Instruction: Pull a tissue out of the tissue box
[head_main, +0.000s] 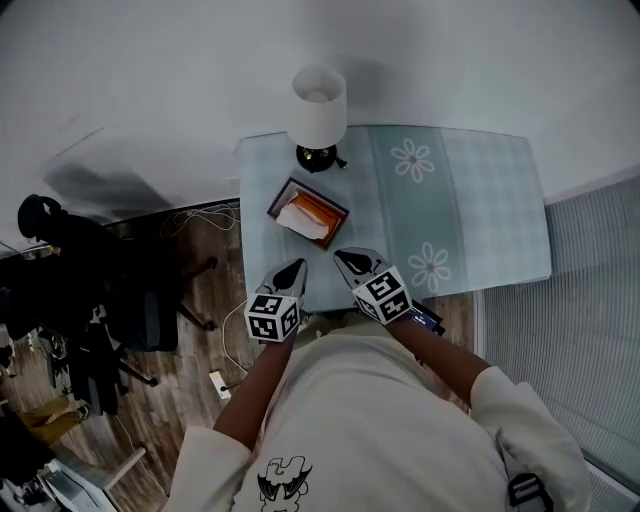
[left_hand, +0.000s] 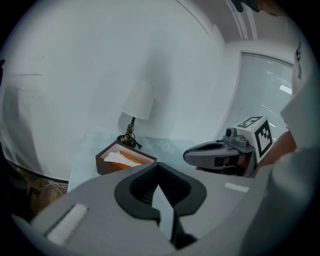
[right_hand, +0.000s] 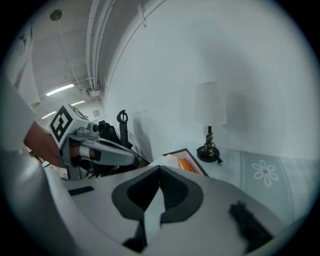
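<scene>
Head view: tissue box (head_main: 307, 212) sits on the left part of the table (head_main: 480, 210), just in front of the lamp (head_main: 318, 115). A white tissue (head_main: 303, 222) pokes from its open top. Left gripper (head_main: 292, 272) and right gripper (head_main: 352, 264) hang side by side at the table's near edge, short of the box, not touching it. Gripper views only: both jaw pairs clenched tip to tip, nothing between them. Head view alone shows the wood floor and black chair (head_main: 125, 305). Right gripper view alone shows ceiling lights (right_hand: 60, 90).
</scene>
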